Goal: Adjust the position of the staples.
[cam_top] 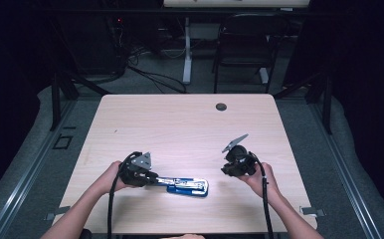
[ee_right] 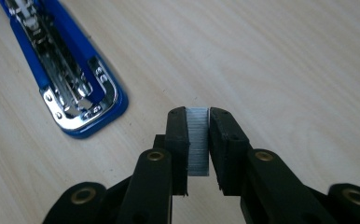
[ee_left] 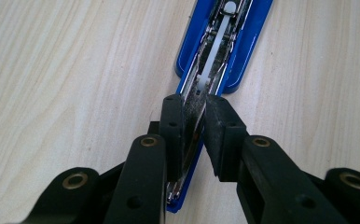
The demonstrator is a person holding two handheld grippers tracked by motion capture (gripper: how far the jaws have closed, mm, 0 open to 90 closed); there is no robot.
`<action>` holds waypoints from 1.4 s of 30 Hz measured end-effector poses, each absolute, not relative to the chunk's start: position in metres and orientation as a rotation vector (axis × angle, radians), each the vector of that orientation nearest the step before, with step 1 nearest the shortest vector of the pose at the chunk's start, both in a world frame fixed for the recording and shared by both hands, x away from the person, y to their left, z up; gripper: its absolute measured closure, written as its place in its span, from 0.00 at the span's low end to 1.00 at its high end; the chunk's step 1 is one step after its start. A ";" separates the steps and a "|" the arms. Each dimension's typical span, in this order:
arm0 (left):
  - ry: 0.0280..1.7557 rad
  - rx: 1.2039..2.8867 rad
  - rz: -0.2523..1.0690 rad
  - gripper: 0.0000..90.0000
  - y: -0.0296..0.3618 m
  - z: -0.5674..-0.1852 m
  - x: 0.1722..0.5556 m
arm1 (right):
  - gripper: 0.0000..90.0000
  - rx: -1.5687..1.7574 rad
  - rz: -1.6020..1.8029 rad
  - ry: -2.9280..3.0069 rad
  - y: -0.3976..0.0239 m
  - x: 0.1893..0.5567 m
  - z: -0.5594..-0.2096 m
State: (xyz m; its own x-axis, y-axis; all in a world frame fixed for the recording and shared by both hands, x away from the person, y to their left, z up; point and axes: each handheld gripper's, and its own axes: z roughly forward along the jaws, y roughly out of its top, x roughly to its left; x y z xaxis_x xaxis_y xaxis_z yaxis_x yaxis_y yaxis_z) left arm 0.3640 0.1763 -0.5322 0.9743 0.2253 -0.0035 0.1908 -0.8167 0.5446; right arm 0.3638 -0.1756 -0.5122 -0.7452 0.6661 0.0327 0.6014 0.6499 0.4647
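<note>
High view shows the pale wooden counter [cam_top: 180,124] with a person's two forearms coming in from the near edge, one gripper in each hand. The blue stapler [cam_top: 187,186] lies near the front edge of the counter, opened out flat, and the left gripper [cam_top: 152,178] meets its left end. In the left gripper view the jaws are nearly closed on the stapler's metal arm, pinching it from both sides and holding the stapler [ee_left: 225,51] steady. The right gripper [cam_top: 230,167] hangs just right of the stapler, apart from it. In the right gripper view its jaws are closed to a narrow gap around a strip of staples [ee_right: 197,140], gripped upright between the pads.

The step in hand looks like reloading: one hand pins the stapler while the other carries the refill toward it. The next move likely calls for lining the strip up lengthwise with the magazine channel [ee_right: 61,65] and lowering it in squarely, since a tilted strip could jam on the rails or break apart.

As for contents, the channel shows a white pusher rod [ee_left: 215,56] and bright metal; whether staples already sit inside cannot be told.
</note>
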 end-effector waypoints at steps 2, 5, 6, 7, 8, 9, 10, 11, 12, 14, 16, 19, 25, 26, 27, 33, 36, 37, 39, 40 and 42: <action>0.293 2.551 0.082 0.86 0.176 -0.532 0.364 | 0.87 1.042 0.669 2.737 -0.173 0.362 -0.515; 0.292 2.552 0.083 0.86 0.176 -0.532 0.364 | 0.87 1.009 0.645 2.771 -0.168 0.360 -0.519; 0.291 2.552 0.083 0.86 0.176 -0.532 0.364 | 0.87 1.001 0.630 2.789 -0.164 0.361 -0.523; 0.291 2.557 0.086 0.86 0.176 -0.532 0.364 | 0.87 0.996 0.621 2.796 -0.161 0.361 -0.527; 0.291 2.560 0.088 0.86 0.176 -0.532 0.364 | 0.87 0.985 0.595 2.811 -0.160 0.362 -0.529; 0.282 2.562 0.061 0.86 0.176 -0.532 0.365 | 0.87 0.990 0.577 2.818 -0.158 0.362 -0.533; 0.282 2.563 0.062 0.86 0.176 -0.532 0.365 | 0.87 0.986 0.562 2.829 -0.157 0.362 -0.536; 0.282 2.562 0.062 0.86 0.176 -0.532 0.365 | 0.87 0.983 0.546 2.837 -0.156 0.362 -0.538; 0.285 2.558 0.071 0.86 0.176 -0.532 0.365 | 0.87 0.977 0.533 2.844 -0.155 0.362 -0.541; 0.285 2.558 0.071 0.86 0.176 -0.532 0.365 | 0.87 0.963 0.507 2.858 -0.153 0.363 -0.544; 0.281 2.563 0.061 0.86 0.176 -0.532 0.365 | 0.87 0.958 0.490 2.862 -0.152 0.363 -0.545; 0.282 2.562 0.061 0.86 0.176 -0.532 0.365 | 0.87 0.952 0.484 2.878 -0.150 0.362 -0.546; 0.279 2.563 0.060 0.86 0.176 -0.532 0.365 | 0.85 0.984 0.495 2.893 -0.151 0.364 -0.544; 0.280 2.563 0.059 0.86 0.176 -0.532 0.365 | 0.85 1.004 0.507 2.886 -0.151 0.365 -0.542; 0.280 2.564 0.059 0.86 0.176 -0.533 0.366 | 0.84 1.037 0.526 2.875 -0.152 0.367 -0.539; 0.286 2.560 0.072 0.86 0.176 -0.533 0.365 | 0.76 1.098 0.529 2.883 -0.151 0.370 -0.541; 0.286 2.560 0.072 0.86 0.176 -0.533 0.365 | 0.75 1.108 0.531 2.899 -0.150 0.371 -0.543; 0.286 2.560 0.072 0.86 0.176 -0.533 0.365 | 0.77 1.106 0.528 2.894 -0.150 0.371 -0.543; 0.286 2.560 0.072 0.86 0.176 -0.533 0.365 | 0.78 1.111 0.521 2.893 -0.149 0.371 -0.543; 0.285 2.560 0.072 0.86 0.176 -0.533 0.365 | 0.79 1.113 0.514 2.893 -0.148 0.372 -0.543; 0.285 2.560 0.072 0.86 0.176 -0.533 0.365 | 0.79 1.117 0.511 2.890 -0.148 0.372 -0.544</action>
